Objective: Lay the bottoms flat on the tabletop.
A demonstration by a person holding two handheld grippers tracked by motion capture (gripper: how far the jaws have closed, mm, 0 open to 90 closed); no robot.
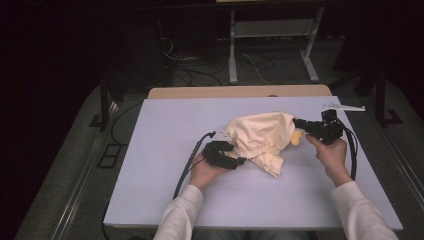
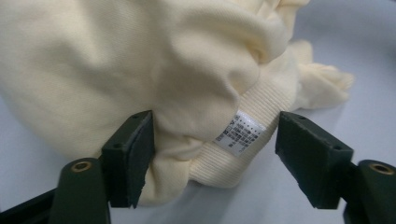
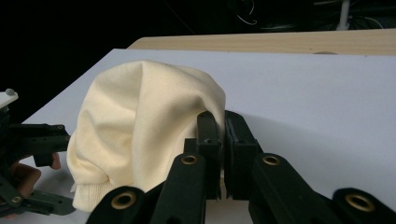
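- A cream sweatshirt (image 1: 262,137) sits bunched in a mound a little right of centre on the pale mat (image 1: 165,165), with one twisted end trailing toward my near side.
- My right gripper (image 3: 223,122) has its jaws pinched tight on a fold at the garment's right edge, the cloth draping up and away from the pads.
- My left gripper (image 2: 212,156) stands with jaws apart around the ribbed hem (image 2: 233,161); the left pad touches fabric, the right pad (image 2: 308,156) is clear of it.
- My left gripper's view alone shows a small white care label (image 2: 240,133) sewn by the hem; its print is too fine to read.
- My right gripper's view alone shows the mound's smooth far-side dome, with my left gripper at that picture's left edge.
- From above, both hands flank the garment; broad bare mat lies to the left and on the near side.
- A wooden tabletop edge (image 1: 240,91) runs along the far side of the mat, with cables and a white frame (image 1: 272,45) on the floor beyond.
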